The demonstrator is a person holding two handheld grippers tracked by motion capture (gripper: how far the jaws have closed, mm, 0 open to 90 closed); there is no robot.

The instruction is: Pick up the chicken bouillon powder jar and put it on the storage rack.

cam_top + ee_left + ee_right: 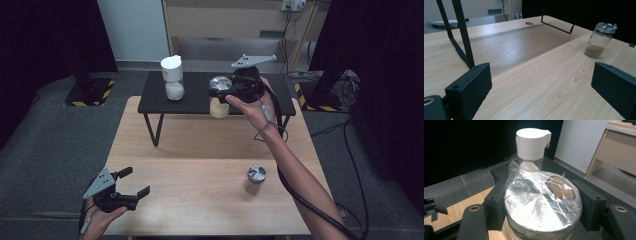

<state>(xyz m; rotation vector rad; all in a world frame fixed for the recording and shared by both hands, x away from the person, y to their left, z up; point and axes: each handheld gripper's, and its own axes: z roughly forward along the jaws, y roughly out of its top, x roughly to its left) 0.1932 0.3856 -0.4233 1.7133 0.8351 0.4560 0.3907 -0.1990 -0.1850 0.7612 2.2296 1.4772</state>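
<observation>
Right gripper view: foil-topped jar (543, 206) clamped between jaws; left gripper (131, 187) jaws wide, empty.

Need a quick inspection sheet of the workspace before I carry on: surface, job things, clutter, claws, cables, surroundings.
Surface: light wooden table, with a low black shelf standing at its far end.
Job's things: foil-capped jar with pale contents, gripped at the shelf; a second foil-capped jar with brownish powder stands on the table; white-lidded jar stands on the shelf.
Clutter: nothing seen.
Claws: right claw shut on the jar at its cap; left claw open, holding nothing, at the table's near left corner.
Cables: black cable trails along the right forearm.
Surroundings: grey floor, dark curtains, wooden cabinet behind.
</observation>
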